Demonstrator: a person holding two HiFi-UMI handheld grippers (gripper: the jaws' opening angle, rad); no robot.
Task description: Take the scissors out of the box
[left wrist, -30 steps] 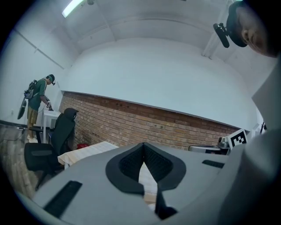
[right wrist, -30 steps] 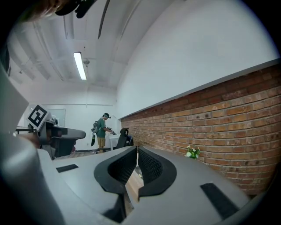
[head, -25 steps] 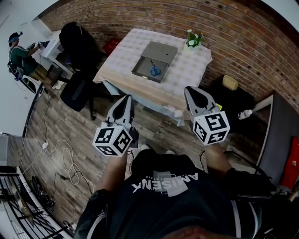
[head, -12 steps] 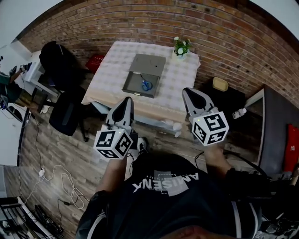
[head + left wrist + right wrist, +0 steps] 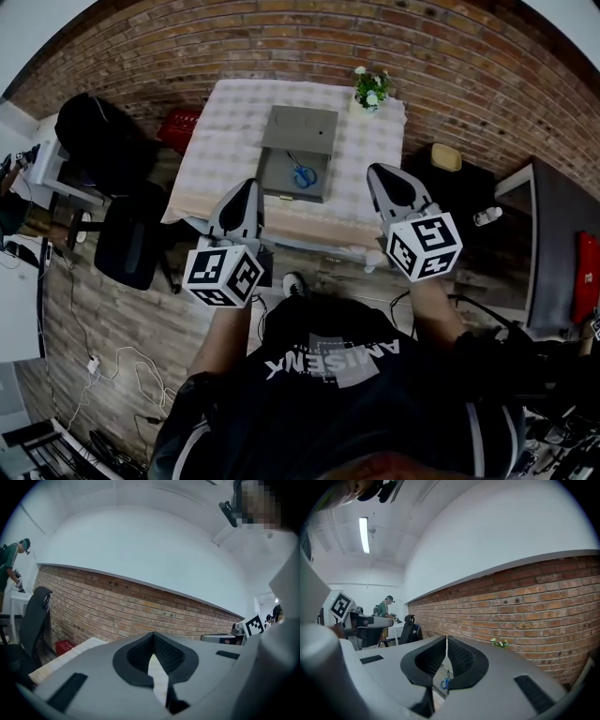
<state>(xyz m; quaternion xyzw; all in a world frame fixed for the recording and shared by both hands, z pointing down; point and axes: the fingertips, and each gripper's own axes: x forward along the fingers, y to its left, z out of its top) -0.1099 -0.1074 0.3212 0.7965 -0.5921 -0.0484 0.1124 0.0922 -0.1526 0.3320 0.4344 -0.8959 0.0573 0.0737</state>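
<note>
Your head view: even, fairly dim indoor light, soft shadows on the table (image 5: pixel 375 141). Strong fisheye, brick wall (image 5: pixel 281 37) bows, corners vignette to black. Right gripper view: ceiling tube light (image 5: pixel 364 535) glares upper left, white walls (image 5: pixel 487 536) bright. Both gripper views: near jaws look soft, probably out of focus; edges dark.

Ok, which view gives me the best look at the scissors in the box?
The head view: the blue-handled scissors lie in plain sight inside the open box on the table. The right gripper view catches only a blue handle low between its jaws. The left gripper view shows none of them.
</note>
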